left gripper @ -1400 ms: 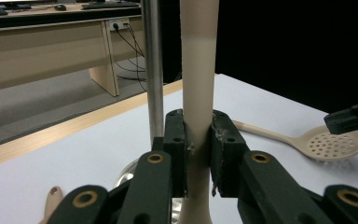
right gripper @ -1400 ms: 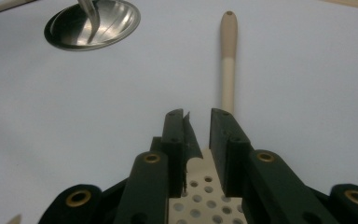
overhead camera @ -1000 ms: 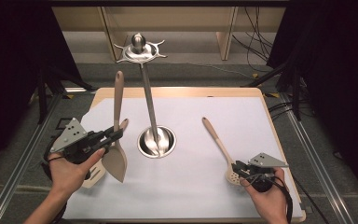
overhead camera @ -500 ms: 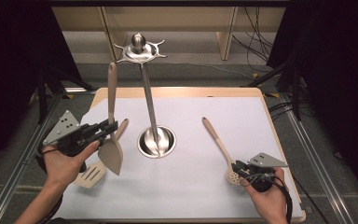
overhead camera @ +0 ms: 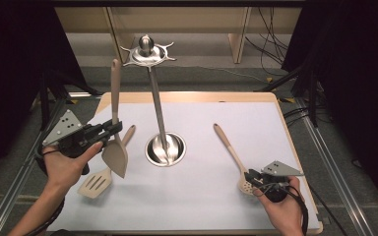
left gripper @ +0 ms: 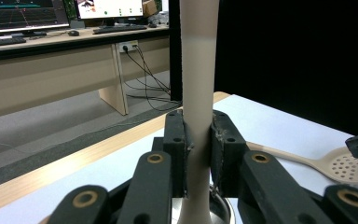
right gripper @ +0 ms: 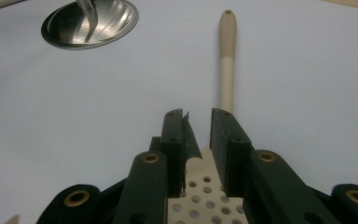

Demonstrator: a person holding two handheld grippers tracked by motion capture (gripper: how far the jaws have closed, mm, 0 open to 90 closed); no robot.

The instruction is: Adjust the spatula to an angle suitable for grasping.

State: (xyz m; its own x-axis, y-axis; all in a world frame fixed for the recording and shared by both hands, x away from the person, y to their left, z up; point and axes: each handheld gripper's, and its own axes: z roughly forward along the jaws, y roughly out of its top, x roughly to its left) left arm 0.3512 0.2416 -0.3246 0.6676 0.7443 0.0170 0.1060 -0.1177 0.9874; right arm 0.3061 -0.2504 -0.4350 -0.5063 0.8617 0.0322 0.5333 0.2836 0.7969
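Beige plastic solid turner (overhead camera: 116,132), held upright in the left gripper (overhead camera: 109,132), is the piece in hand; jaws are clamped on its handle, seen close in the left gripper view (left gripper: 196,140) with both pads pressed flat against the shaft. Landmark: tall steel utensil stand (overhead camera: 156,105) with a round dish base and a hooked crown (overhead camera: 146,53) at top, set mid-mat on the white table mat (overhead camera: 202,206). Turner hangs just left of the stand's pole, long axis near vertical, blade down, handle tip up, roughly level with the crown but apart from it, not yet on a hook. Judged progress: early. No utensil hangs on the crown; one is lifted, two lie on the mat. A beige slotted spatula (overhead camera: 97,181) lies flat left and nearer than the stand's base, below the lifted turner, its handle running up toward the base. A beige perforated skimmer spoon (overhead camera: 231,155) lies right of the base, long axis slanting, handle tip toward the stand, perforated bowl toward the person. The right gripper (overhead camera: 254,182) sits at that bowl; in the right gripper view (right gripper: 198,140) the jaws straddle the neck of the spoon narrowly, pads close to it, but whether they press on it cannot be told. Left to do, by my reading: hook the turner, then the other two.
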